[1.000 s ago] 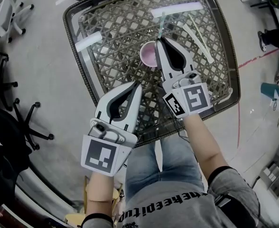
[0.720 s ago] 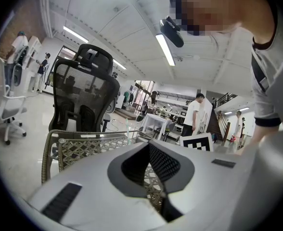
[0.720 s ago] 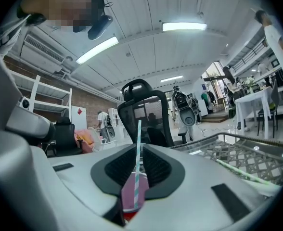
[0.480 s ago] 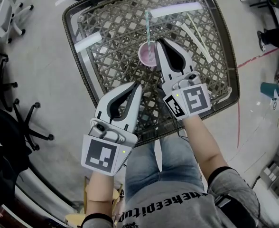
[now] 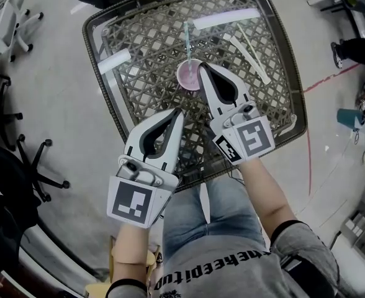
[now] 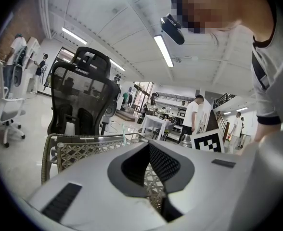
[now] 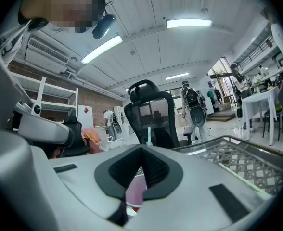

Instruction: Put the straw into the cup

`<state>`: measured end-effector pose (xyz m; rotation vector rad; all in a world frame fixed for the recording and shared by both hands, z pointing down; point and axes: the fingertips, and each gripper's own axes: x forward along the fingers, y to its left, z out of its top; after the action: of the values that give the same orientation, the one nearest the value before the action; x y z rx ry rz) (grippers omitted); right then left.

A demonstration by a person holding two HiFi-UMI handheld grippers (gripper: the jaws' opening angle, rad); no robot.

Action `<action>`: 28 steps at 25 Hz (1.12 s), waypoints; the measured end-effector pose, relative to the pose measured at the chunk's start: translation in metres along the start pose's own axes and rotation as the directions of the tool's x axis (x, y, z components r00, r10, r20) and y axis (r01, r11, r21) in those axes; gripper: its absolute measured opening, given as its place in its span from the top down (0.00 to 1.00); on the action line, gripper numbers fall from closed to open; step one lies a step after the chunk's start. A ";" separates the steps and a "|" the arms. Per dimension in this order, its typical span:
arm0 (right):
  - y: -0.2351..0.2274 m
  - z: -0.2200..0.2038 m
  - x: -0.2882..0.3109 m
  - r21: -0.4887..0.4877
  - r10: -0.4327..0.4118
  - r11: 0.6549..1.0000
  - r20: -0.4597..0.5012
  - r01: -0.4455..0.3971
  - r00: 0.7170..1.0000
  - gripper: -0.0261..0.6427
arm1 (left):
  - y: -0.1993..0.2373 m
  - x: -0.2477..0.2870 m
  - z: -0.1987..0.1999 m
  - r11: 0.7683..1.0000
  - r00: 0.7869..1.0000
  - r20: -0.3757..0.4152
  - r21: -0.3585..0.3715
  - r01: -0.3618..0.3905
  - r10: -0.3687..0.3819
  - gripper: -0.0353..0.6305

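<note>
A pink cup [image 5: 189, 75] stands on the wicker, glass-topped table [image 5: 148, 42]. A pale teal straw [image 5: 187, 41] stands in the cup, its top leaning toward the far side. My right gripper [image 5: 202, 67] is shut with its tips at the cup's right rim, slightly apart from the straw. In the right gripper view the cup [image 7: 135, 191] shows pink through the gap behind the shut jaws, and the straw [image 7: 148, 134] rises just beyond the tips. My left gripper [image 5: 181, 112] hangs shut and empty over the table's near part, well short of the cup.
Long white paper strips [image 5: 249, 41] lie on the table right of the cup. Black office chairs [image 5: 21, 160] stand on the floor at the left. The person's legs are below the table's near edge [image 5: 201, 166].
A second ago the right gripper held the straw above the cup. The straw has gone down into the cup and now stands free of the shut jaws. The left gripper has stayed still.
</note>
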<state>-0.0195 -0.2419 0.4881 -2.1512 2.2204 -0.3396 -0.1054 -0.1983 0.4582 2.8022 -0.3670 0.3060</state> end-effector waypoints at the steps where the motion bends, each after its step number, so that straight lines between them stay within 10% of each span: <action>1: 0.002 0.003 -0.001 -0.002 0.005 1.000 -0.002 -0.005 1.000 0.97 | -0.001 -0.001 0.002 1.000 1.000 0.001 0.002 0.000 0.000 0.91; 28: 0.045 0.138 -0.065 -0.018 0.135 0.991 0.013 -0.135 0.991 0.97 | -0.044 -0.016 0.109 0.999 0.998 0.070 0.051 -0.009 0.005 0.91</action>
<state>-0.0371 -0.1949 0.3373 -1.9906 2.3539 -0.3000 -0.0901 -0.1891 0.3405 2.8685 -0.3905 0.2230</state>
